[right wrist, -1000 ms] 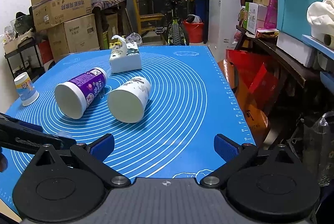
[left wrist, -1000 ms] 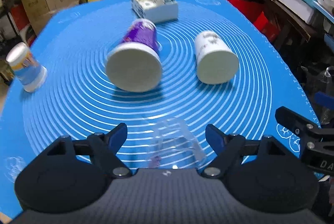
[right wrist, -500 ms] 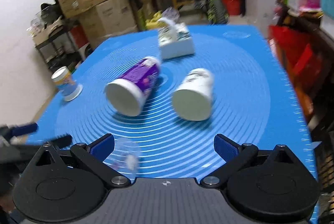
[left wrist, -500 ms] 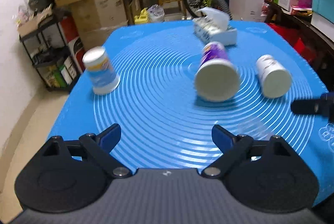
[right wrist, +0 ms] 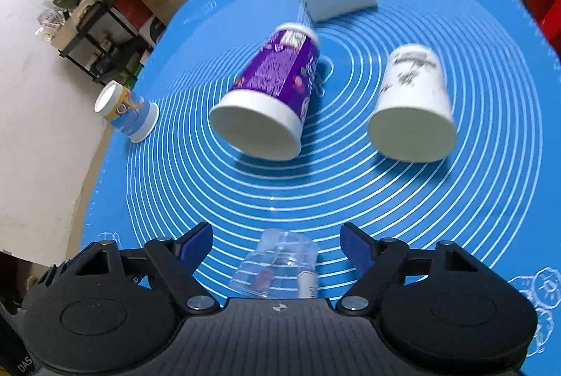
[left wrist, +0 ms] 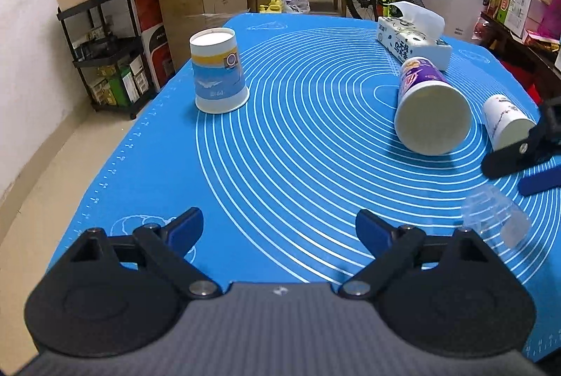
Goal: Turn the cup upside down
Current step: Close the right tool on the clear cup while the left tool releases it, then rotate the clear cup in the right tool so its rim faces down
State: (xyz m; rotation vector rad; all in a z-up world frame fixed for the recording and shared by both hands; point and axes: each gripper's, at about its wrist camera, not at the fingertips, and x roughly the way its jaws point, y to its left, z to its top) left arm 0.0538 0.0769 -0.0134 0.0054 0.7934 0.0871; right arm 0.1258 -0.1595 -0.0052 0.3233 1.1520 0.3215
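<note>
Clear plastic cup (right wrist: pixel 280 265) lies on its side at the bottom centre of the right wrist view, between the spread fingers of the right claw (right wrist: pixel 277 243), which grips nothing. In the left wrist view the same cup (left wrist: pixel 496 218) sits at lower right, outside the left claw (left wrist: pixel 279 228), whose fingers also stand wide apart and empty. Beyond, mid-frame, a purple paper cup (right wrist: pixel 270 95) and a white paper cup (right wrist: pixel 412 106) lie on their sides on the blue ringed mat (right wrist: pixel 350 200) covering the counter. A blue-and-yellow paper cup (left wrist: pixel 218 76) stands mouth-down at upper left, and a tissue box (left wrist: pixel 413 41) rests at upper right.
</note>
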